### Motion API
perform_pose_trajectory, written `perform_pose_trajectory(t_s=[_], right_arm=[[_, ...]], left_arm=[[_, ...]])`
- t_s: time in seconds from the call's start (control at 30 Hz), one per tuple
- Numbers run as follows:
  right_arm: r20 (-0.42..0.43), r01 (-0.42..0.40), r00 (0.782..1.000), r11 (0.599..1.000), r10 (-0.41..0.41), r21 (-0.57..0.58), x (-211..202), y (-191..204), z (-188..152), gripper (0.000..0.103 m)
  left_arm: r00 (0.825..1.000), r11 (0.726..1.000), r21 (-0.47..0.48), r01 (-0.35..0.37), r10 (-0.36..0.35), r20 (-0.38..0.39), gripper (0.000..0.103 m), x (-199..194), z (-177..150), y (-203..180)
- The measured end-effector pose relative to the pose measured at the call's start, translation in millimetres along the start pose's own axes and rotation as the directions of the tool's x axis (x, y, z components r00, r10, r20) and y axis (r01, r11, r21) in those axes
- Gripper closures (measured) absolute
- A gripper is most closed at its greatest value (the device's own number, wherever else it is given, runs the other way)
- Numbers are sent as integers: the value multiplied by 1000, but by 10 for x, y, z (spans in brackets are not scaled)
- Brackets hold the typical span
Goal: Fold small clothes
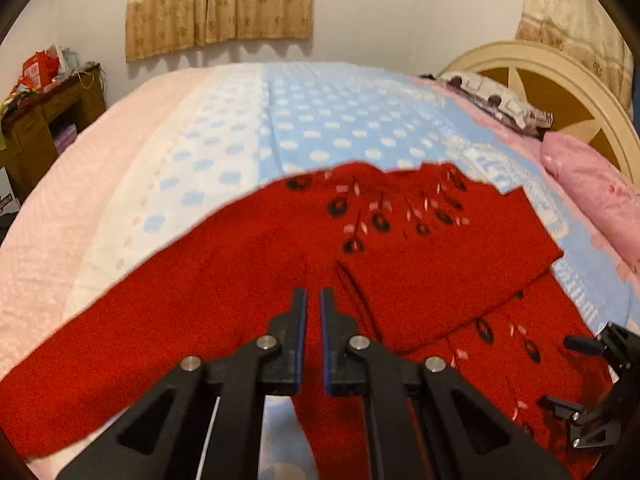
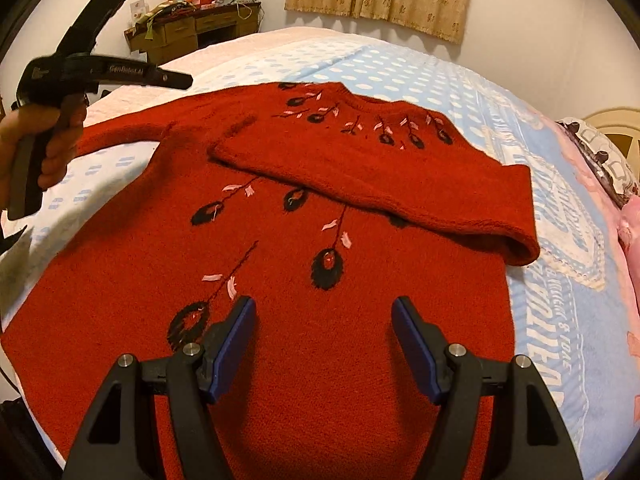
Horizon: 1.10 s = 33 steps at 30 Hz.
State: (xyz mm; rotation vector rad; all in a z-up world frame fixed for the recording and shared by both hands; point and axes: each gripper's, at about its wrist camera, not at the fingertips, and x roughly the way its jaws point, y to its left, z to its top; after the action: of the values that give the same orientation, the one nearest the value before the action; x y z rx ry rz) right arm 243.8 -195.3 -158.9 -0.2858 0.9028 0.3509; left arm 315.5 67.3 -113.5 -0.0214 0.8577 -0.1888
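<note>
I am working over a bed covered by a blue blanket with white dots, with a pale pink cover lying along its far side. A cream headboard and a pink pillow are standing at the bed's head; tan curtains are hanging on the white wall, and a cluttered wooden desk is sitting in the corner.

The red sweater is lying flat on the blanket, one sleeve folded across its chest and the other sleeve stretching outward toward the pink cover.

The left gripper is hovering with its jaws drawn nearly together; I am seeing a thin gap with no cloth in it. The right gripper is holding its jaws wide and empty over the sweater's lower body.

Bare blanket is showing beyond the collar and along the headboard side, leaving open room there. A hand is gripping the left tool's handle above the outstretched sleeve.
</note>
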Motion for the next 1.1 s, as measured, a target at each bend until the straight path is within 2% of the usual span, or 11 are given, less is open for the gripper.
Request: perform_pose_trajectory(t_s=[0.07,0.1,0.13,0.2,0.3,0.4,0.47,0.5,0.7,0.9,1.1], right_arm=[[-5,7,1000,1000,-7,-10,12,23,-2,32],[-5,11,1000,1000,-11,-14,12,33,-3,32],[-2,16,1000,1000,-16,-19,6,44,-5,32],[4,26,1000,999,-26,-23,-6,56,-12,32],[10,37,999,999,-36,-17,-18,55,-21,32],[5,40,999,999,-40,-10,-9,47,-31,32],[0,42,999,999,-42,-9,4,44,-35,32],[-2,45,999,999,-45,-8,9,43,-39,32],[-10,48,999,999,-48,5,25,28,-42,32],[-13,52,999,999,-52,-1,37,35,-47,31],[-22,52,998,999,-52,-4,60,37,-51,31]], left_arm=[[999,999,-15,33,-33,-31,78,81,-21,-64],[998,999,-29,45,-46,-42,55,133,-20,-95],[998,998,-35,49,-50,-35,40,136,-31,-127],[998,997,-33,63,-64,-24,38,173,-31,-217],[992,994,-28,109,-110,-63,38,311,-12,-331],[988,993,-29,112,-115,-106,46,519,-33,-414],[984,994,-6,110,-110,-142,84,632,-63,-482],[985,995,14,100,-97,-144,93,652,-78,-517],[995,994,52,94,-92,-39,95,277,10,-495],[998,998,58,31,-33,48,95,-97,130,-193],[1000,999,32,-1,1,-17,95,105,-80,-18]])
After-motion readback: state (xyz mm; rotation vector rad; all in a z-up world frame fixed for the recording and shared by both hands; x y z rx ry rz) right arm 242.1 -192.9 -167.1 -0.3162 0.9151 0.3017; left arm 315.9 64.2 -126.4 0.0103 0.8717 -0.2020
